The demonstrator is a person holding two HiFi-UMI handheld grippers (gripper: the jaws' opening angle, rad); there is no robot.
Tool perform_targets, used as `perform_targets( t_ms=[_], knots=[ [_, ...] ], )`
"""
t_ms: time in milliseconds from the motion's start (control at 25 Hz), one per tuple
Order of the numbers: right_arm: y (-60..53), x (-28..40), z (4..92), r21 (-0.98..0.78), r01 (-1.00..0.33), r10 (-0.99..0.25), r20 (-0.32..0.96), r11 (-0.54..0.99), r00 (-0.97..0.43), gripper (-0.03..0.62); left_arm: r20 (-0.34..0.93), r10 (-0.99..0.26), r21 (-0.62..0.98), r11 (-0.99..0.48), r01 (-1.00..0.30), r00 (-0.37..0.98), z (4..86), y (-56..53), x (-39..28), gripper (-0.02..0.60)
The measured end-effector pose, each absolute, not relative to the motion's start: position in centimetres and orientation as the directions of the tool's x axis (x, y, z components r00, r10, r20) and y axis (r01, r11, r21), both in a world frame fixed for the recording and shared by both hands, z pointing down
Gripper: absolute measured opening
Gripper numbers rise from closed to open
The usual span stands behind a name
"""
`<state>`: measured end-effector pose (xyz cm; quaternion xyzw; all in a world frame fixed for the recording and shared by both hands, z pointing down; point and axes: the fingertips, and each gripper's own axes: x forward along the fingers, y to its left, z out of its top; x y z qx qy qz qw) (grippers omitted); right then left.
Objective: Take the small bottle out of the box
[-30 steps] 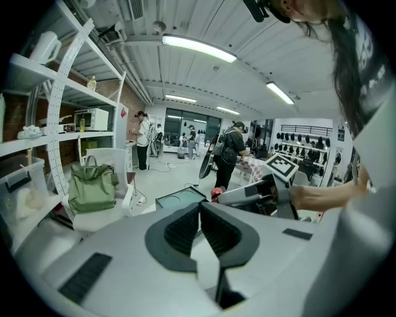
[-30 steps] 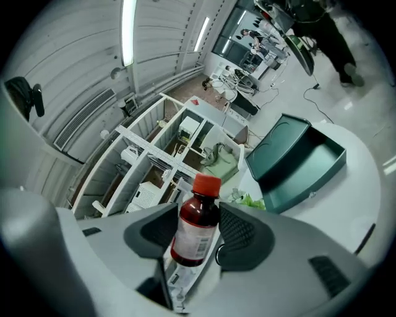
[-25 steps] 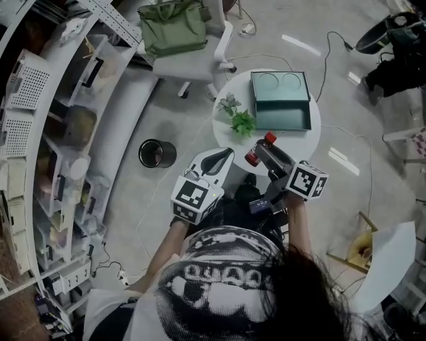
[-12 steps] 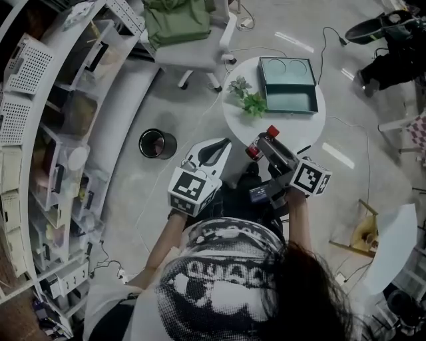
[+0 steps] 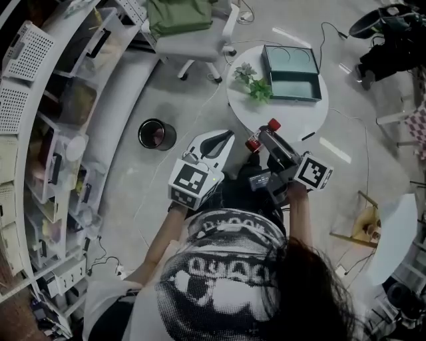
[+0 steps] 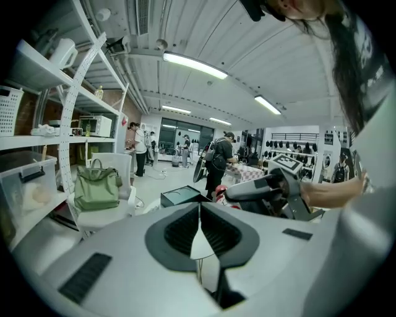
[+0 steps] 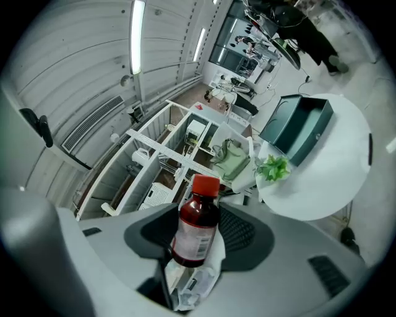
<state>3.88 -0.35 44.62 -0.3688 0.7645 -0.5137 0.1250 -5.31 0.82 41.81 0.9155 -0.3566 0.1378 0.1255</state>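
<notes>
A small brown bottle (image 7: 198, 224) with a red cap stands between the pads of my right gripper (image 7: 199, 243), which is shut on it; crumpled white paper (image 7: 189, 290) sits under it in the jaws. From the head view the bottle (image 5: 254, 142) and right gripper (image 5: 265, 138) hang just off the near edge of the round white table (image 5: 283, 116). The open teal box (image 5: 291, 72) lies on the table's far side, well beyond the bottle. My left gripper (image 5: 223, 138) hovers to the left of the right one, shut and empty (image 6: 199, 213).
A small green plant (image 5: 254, 85) sits on the table beside the box. A black bin (image 5: 154, 134) stands on the floor at left. An office chair holding a green bag (image 5: 180, 14) is behind it. Shelving with crates (image 5: 46, 120) runs along the left. Cables cross the floor.
The table and box have slid up and away in the head view. The right gripper still holds the bottle, now off the table's near edge. The left gripper keeps its place.
</notes>
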Motion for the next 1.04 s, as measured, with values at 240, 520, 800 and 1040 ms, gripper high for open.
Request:
perform_targets(
  t_ms=[240, 520, 800, 1040],
  knots=[
    [0.3, 3.4, 44.6, -0.877, -0.436, -0.688, 0.19, 0.202, -0.7, 0.206, 0.336, -0.609, 0.138, -0.723, -0.677, 0.719, 41.9, 1.7, -5.4, 0.017],
    [0.3, 3.8, 44.4, -0.872, -0.448, -0.695, 0.198, 0.198, -0.691, 0.206, 0.33, -0.601, 0.143, -0.731, -0.668, 0.728, 41.7, 2.0, -5.4, 0.017],
    [-0.1, 4.4, 44.1, -0.875, -0.446, -0.71, 0.192, 0.189, -0.677, 0.206, 0.326, -0.6, 0.136, -0.735, -0.664, 0.731, 41.6, 1.8, -5.4, 0.017],
    [0.0, 4.1, 44.4, -0.876, -0.447, -0.712, 0.196, 0.182, -0.674, 0.206, 0.326, -0.593, 0.136, -0.741, -0.657, 0.736, 41.8, 1.8, -5.8, 0.017]
  ],
)
